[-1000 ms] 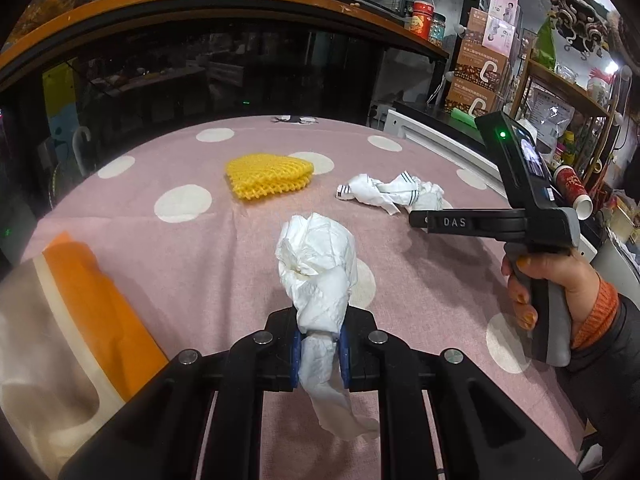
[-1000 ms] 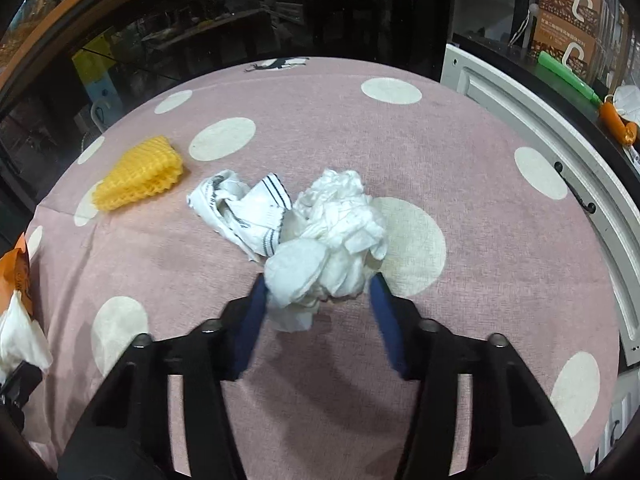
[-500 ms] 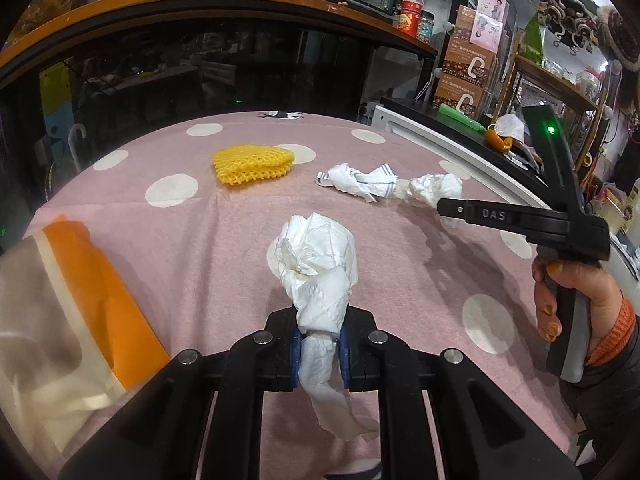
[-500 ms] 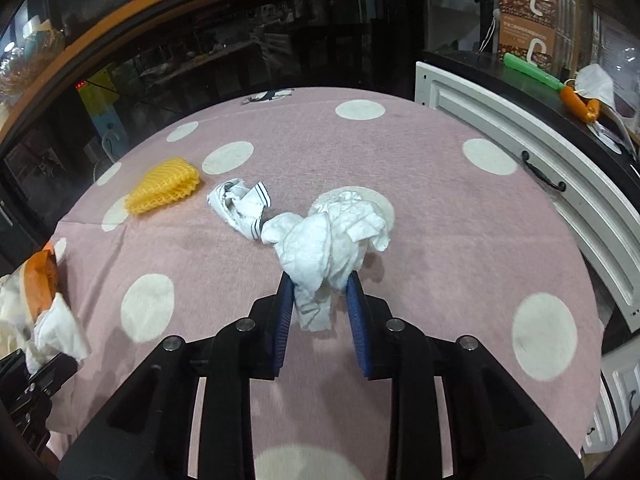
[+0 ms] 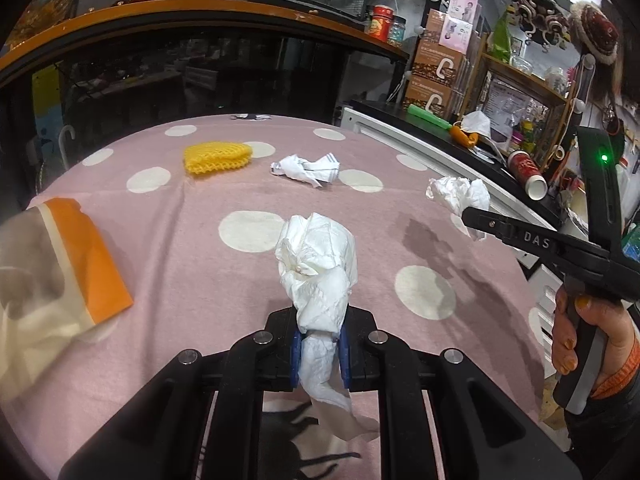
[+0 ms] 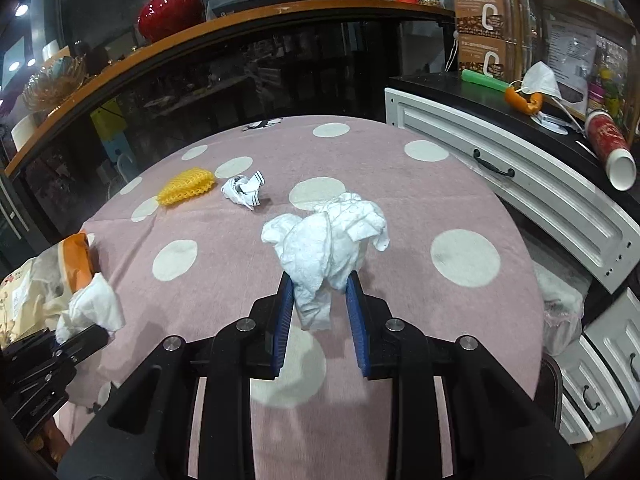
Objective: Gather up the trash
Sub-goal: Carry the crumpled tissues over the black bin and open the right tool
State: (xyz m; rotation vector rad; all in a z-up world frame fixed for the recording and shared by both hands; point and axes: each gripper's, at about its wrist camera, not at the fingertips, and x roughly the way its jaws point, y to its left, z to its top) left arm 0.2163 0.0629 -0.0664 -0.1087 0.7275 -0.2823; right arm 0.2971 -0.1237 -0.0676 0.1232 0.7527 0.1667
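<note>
Looking along our left gripper (image 5: 319, 354), we see its jaws clamped on a twisted white tissue (image 5: 318, 264) above the pink dotted counter (image 5: 208, 276); a yellow net (image 5: 216, 157) and a striped wrapper (image 5: 306, 168) lie farther off. Along our right gripper (image 6: 320, 320), the jaws pinch a crumpled paper wad (image 6: 328, 236), lifted clear.

The surface (image 6: 400, 208) wears a matt pink cloth with pale dots, faintly fuzzy. Both tissues, (image 5: 316, 264) and (image 6: 328, 244), are soft crinkled white paper. The tongs, left (image 5: 319, 354) and right (image 6: 320, 320), are matt black plastic with ribbed blue pads and bright metal screws. The yellow netting (image 5: 216, 156) looks like spongy foam mesh. The red vase (image 6: 168, 8) is glossy.
</note>
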